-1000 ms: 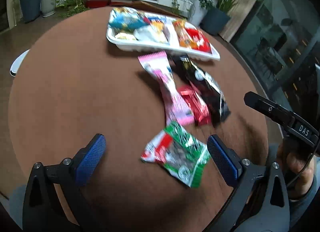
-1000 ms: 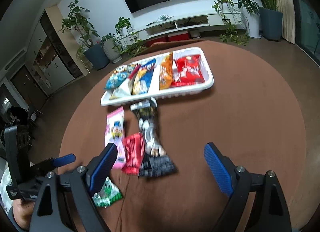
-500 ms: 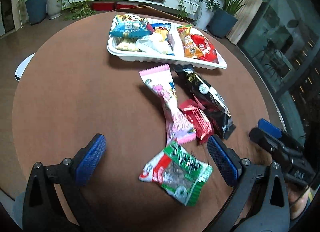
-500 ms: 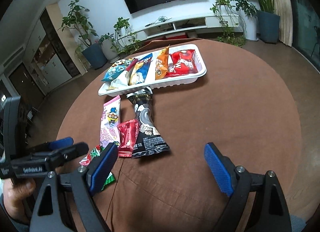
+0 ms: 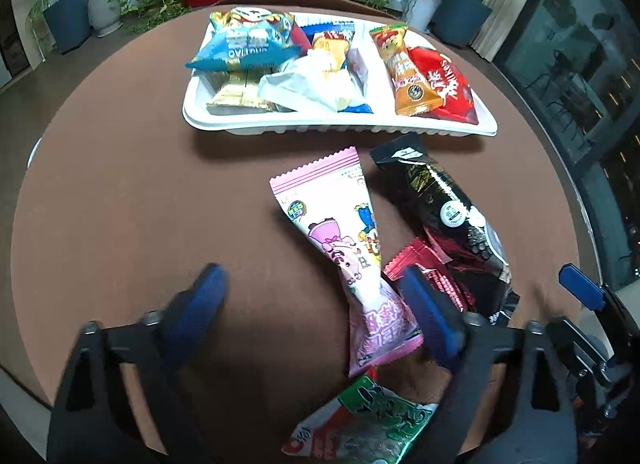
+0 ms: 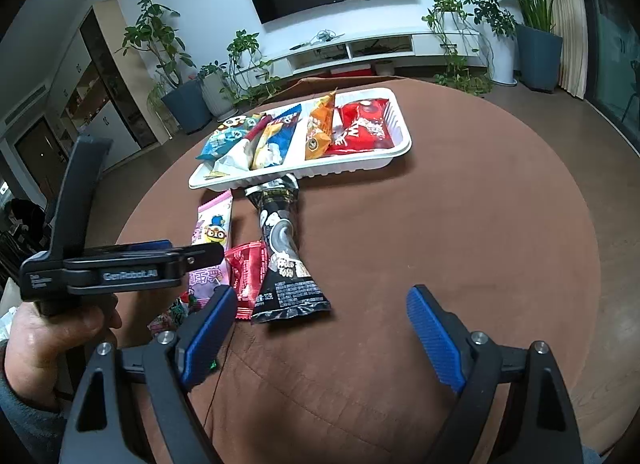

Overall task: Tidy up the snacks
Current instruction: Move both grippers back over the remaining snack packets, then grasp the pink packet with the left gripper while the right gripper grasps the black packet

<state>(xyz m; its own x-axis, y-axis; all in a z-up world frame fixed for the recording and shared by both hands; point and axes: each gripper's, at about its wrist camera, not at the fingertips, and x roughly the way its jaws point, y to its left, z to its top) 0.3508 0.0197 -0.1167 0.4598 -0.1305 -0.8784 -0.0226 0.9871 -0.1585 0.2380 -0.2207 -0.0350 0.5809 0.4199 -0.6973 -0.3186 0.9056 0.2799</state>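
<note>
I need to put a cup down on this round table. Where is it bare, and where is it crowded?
Bare: the brown tabletop right of the long black packet, and the stretch left of the pink packet. Crowded: the full white tray and the loose packets before it.

Left gripper [image 5: 316, 312] jaws closing, seemingly empty; right gripper [image 6: 320, 338] agape.
</note>
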